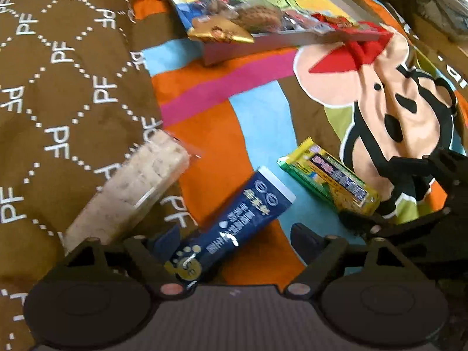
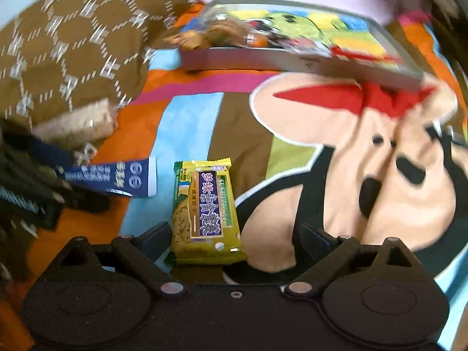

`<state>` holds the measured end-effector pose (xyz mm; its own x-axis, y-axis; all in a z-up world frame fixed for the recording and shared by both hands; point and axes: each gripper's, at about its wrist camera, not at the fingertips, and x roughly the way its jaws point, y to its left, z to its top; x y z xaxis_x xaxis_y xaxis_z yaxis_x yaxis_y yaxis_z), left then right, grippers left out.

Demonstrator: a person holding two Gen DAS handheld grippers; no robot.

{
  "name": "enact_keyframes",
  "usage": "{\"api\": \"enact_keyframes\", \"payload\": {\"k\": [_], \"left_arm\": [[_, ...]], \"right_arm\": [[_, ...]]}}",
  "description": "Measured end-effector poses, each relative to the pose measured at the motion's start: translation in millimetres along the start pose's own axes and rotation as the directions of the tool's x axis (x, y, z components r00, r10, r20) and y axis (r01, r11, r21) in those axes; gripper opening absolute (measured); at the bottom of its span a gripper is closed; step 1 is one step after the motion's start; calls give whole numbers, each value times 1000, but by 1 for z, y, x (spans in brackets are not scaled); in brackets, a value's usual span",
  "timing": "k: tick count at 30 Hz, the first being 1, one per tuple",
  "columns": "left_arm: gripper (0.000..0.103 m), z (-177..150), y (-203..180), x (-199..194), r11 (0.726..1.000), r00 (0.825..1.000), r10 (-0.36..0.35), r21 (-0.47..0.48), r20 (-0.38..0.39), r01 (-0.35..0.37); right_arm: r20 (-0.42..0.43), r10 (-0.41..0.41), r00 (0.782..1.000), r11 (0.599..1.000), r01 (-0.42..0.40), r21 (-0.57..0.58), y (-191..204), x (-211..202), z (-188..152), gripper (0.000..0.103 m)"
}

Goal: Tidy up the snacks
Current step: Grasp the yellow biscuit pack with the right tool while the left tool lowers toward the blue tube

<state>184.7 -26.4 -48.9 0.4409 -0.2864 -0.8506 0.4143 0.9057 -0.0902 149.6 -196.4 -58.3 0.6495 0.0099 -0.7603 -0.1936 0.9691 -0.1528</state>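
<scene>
A soft cartoon blanket (image 2: pixel 222 134) in orange, blue and brown covers the whole surface, rumpled in shallow folds, with a brown quilt (image 1: pixel 58 87) patterned in white letters heaped up along its left side. At the far end sits a shallow grey tray (image 1: pixel 263 42) with low straight walls and a bright cartoon print on its floor; several small wrapped snacks lie bunched in its near-left corner, among them a gold packet (image 1: pixel 219 33) hanging over the rim, while the rest of the tray floor is bare. A long pale rice bar (image 1: pixel 128 190) in clear crinkly wrap rests tilted against the quilt's edge. Just beside it lies a dark blue sachet (image 1: pixel 234 222), flat and glossy, its lower end between the spread fingers of the left gripper (image 1: pixel 234 239), which are not touching it that I can tell. A little to the right, apart from the sachet, lies the yellow biscuit pack (image 2: pixel 204 210), rectangular with crimped ends; the right gripper (image 2: pixel 234 239) stands wide open around its near end, the pack nearer the left finger. Between these snacks and the tray the blanket is open
</scene>
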Motion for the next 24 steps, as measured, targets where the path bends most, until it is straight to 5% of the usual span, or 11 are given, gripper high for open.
{"api": "enact_keyframes", "payload": {"k": [7,11,16,24], "left_arm": [[94,1,2,-3,994,998,48,95,35,-51],[97,-1,-6,12,980,997,81,185,-7,-78],[81,-5,0,19,983,992,114,149,-56,-104],[58,-6,5,14,990,990,138,14,-35,-138]], "right_arm": [[37,67,997,998,-67,-18,5,13,7,94],[13,97,995,994,-98,44,-3,23,9,83],[1,119,993,991,-119,68,-5,19,11,53],[-35,160,986,982,-156,102,-13,17,9,51]]}}
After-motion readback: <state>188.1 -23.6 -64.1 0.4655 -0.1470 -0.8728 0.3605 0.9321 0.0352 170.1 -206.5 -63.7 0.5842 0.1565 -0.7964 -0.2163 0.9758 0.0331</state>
